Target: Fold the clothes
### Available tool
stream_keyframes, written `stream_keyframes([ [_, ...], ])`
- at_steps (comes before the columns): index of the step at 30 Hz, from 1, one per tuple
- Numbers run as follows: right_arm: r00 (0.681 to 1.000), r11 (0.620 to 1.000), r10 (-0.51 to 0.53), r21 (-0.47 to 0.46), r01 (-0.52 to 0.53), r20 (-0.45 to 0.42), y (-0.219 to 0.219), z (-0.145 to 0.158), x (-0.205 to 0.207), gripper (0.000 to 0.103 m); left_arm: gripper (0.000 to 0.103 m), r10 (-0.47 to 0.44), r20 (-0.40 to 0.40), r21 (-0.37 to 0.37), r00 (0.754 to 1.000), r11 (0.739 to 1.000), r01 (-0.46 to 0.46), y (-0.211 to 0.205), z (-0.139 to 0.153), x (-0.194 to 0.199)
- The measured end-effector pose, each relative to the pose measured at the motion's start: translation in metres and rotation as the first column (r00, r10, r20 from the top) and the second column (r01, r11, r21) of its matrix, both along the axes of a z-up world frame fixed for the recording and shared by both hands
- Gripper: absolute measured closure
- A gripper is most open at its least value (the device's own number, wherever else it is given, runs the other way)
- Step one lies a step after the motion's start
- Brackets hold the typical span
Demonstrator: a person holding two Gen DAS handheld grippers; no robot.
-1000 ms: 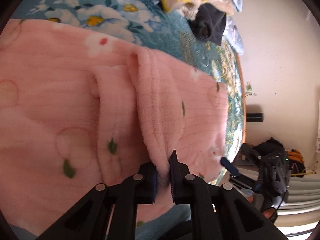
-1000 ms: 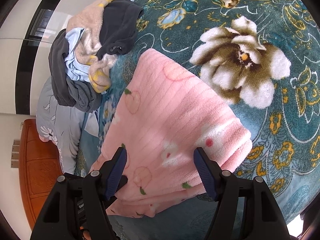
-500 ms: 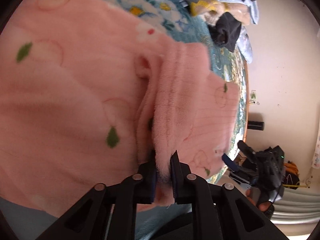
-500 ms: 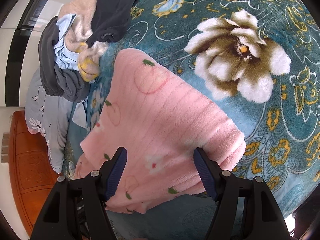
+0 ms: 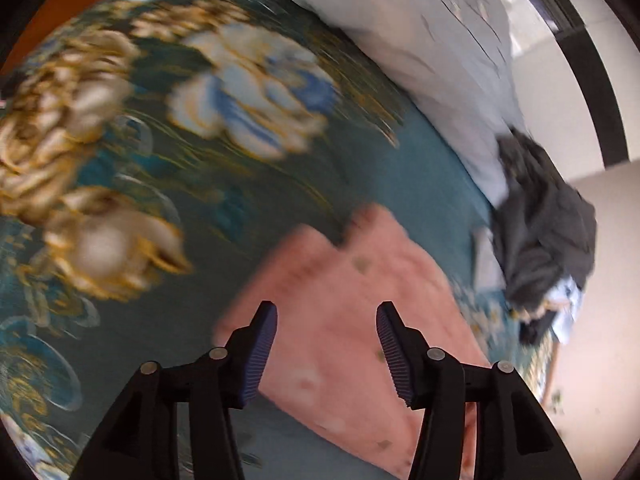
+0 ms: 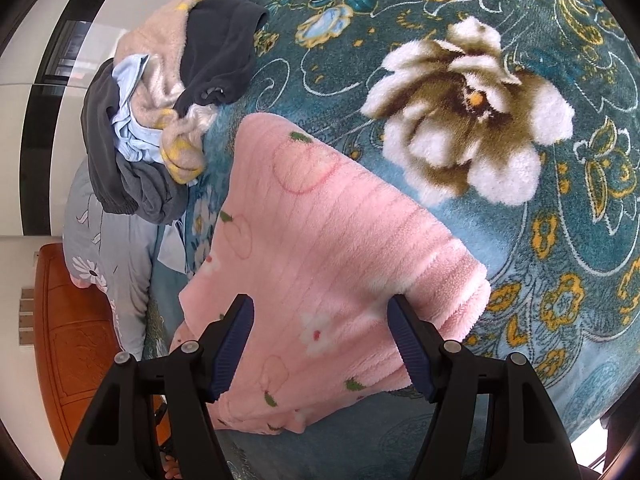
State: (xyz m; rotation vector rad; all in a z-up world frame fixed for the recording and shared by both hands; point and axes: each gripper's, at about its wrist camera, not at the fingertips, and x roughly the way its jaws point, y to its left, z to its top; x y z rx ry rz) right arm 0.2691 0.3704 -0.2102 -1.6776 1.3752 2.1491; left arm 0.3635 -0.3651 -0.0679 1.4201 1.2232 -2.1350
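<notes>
A folded pink fleece garment with small flower and fruit prints lies on the teal floral blanket. It also shows, blurred, in the left wrist view. My left gripper is open and empty above the garment's near part. My right gripper is open and empty, hovering over the garment's near edge, with the thick folded edge by its right finger.
A heap of unfolded clothes, dark grey, light blue, beige and yellow, lies beyond the pink garment; it appears in the left wrist view at the right. A pale pillow lies by it. A wooden bed frame runs at the left.
My left gripper has let go of the pink garment, opened wide and swung away, so its view now looks across the blanket. My right gripper stayed open over the garment.
</notes>
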Motion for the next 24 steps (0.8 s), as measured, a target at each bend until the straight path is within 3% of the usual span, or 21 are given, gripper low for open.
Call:
stream_keyframes([
  [2, 1.000, 1.000, 0.002, 0.003, -0.002, 0.001, -0.001, 0.001, 0.000, 0.033, 0.042, 0.016, 0.030, 0.007, 0.999, 1.000, -0.016, -0.012, -0.012, 0.009],
  [4, 1.000, 1.000, 0.003, 0.007, -0.003, 0.002, -0.001, 0.002, 0.001, 0.033, 0.042, 0.012, -0.001, 0.009, 1.000, 1.000, -0.012, -0.014, -0.015, 0.009],
  [9, 1.000, 1.000, -0.008, 0.012, 0.009, -0.006, 0.001, 0.006, 0.008, 0.033, 0.042, -0.193, -0.040, -0.062, 0.980, 0.980, 0.191, 0.000, -0.013, -0.037],
  [19, 0.999, 0.997, -0.028, 0.070, 0.026, 0.024, 0.001, 0.011, 0.013, 0.033, 0.038, -0.359, 0.013, 0.024, 0.933, 0.933, 0.359, 0.008, -0.052, -0.112],
  [24, 0.999, 0.994, -0.032, 0.108, 0.028, 0.041, -0.001, 0.012, 0.011, 0.033, 0.031, -0.366, -0.011, 0.106, 0.930, 0.925, 0.365, 0.007, -0.065, -0.126],
])
